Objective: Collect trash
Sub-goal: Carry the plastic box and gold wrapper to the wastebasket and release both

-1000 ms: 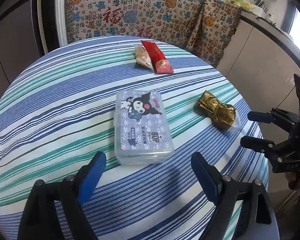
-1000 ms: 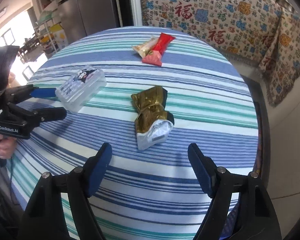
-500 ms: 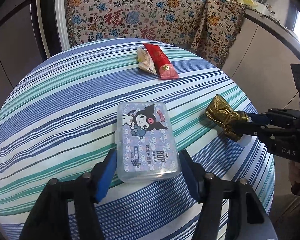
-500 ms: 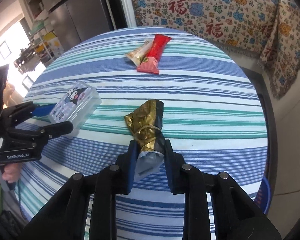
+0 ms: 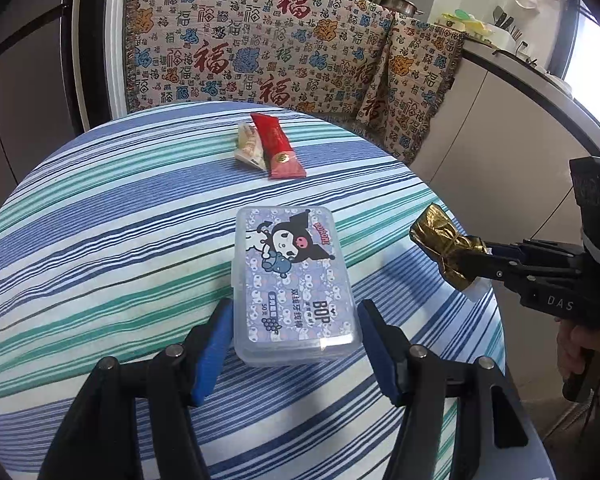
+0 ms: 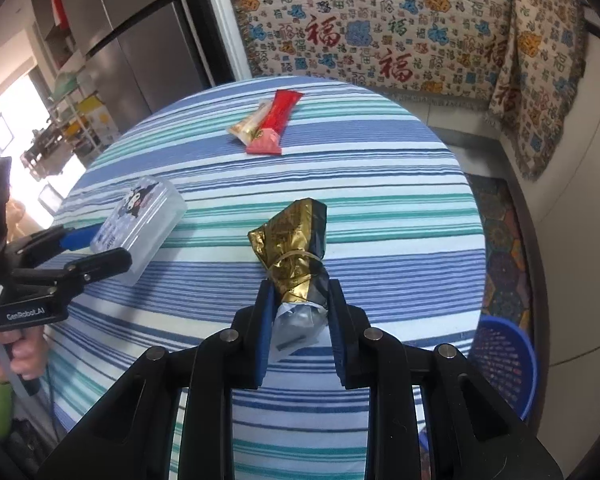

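Observation:
A clear plastic box with a cartoon lid [image 5: 294, 280] rests on the round striped table [image 5: 100, 240]. My left gripper [image 5: 294, 344] is shut on the box's near end, blue pads against both sides. It also shows in the right wrist view [image 6: 140, 224]. My right gripper [image 6: 298, 320] is shut on a crumpled gold wrapper [image 6: 294, 248] and holds it lifted just above the cloth; the wrapper also shows in the left wrist view [image 5: 446, 246]. A red wrapper [image 5: 278, 148] and a pale wrapper [image 5: 250, 148] lie together at the far side.
A blue plastic basket [image 6: 504, 364] stands on the floor right of the table. A patterned cloth [image 5: 284, 48] covers the bench behind the table. A fridge [image 6: 140, 40] stands at the back left. A counter [image 5: 520, 92] runs along the right.
Both grippers went from open to shut: the left closed on the box, the right on the gold wrapper. The gold wrapper has risen a little off the cloth.

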### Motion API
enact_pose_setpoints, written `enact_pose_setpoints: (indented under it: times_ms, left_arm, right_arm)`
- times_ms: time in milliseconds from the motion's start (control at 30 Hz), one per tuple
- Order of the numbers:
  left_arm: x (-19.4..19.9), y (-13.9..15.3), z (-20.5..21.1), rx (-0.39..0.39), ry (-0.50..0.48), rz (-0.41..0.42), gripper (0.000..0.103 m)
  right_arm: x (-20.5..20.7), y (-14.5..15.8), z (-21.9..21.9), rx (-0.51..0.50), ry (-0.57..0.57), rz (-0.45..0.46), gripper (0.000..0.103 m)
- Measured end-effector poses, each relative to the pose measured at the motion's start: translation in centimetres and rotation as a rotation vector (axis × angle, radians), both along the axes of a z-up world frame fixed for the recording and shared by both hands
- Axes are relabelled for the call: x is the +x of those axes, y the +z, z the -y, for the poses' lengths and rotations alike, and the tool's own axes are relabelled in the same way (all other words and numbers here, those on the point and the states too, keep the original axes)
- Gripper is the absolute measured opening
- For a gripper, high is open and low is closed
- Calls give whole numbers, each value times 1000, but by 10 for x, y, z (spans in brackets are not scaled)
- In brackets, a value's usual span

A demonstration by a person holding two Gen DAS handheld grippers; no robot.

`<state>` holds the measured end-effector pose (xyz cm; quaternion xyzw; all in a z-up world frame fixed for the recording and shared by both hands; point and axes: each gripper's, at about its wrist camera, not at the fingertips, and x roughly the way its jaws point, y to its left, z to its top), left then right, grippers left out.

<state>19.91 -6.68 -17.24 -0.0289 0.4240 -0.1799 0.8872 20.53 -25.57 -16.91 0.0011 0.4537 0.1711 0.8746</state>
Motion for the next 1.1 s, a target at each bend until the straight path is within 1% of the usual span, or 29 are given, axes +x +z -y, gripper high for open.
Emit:
enact_pose_setpoints:
  times_ms: [100,300,500,633,767,867,1000,1100]
  left_arm:
    - [-7,1,16,4,-15,8,63]
    - [-19,2,56,-15,-49,3,63]
    - [-25,11,109,-24,-111,10,63]
    - [-28,16,148,-30,-171,15,63]
    - [-30,14,192,-30,-235,7,63]
    - [-29,7,224,-23,-284,-13,63]
    - [-26,-9,265,-22,-343,-51,63]
    - [-20,-28,295,-11,-374,-80,63]
  right_arm:
    - [-8,3,14,1,-17,6,25]
    - [-24,10,52,22,-74,19,25]
    - [-40,21,96,51,-146,38,25]
    - [-51,22,130,57,-207,42,25]
    - [-61,13,173,54,-294,25,25]
    - [-65,-3,207,56,-365,-13,25]
    - [-68,-21,243,56,-428,-55,25]
    - [-69,-34,263,68,-464,-80,25]
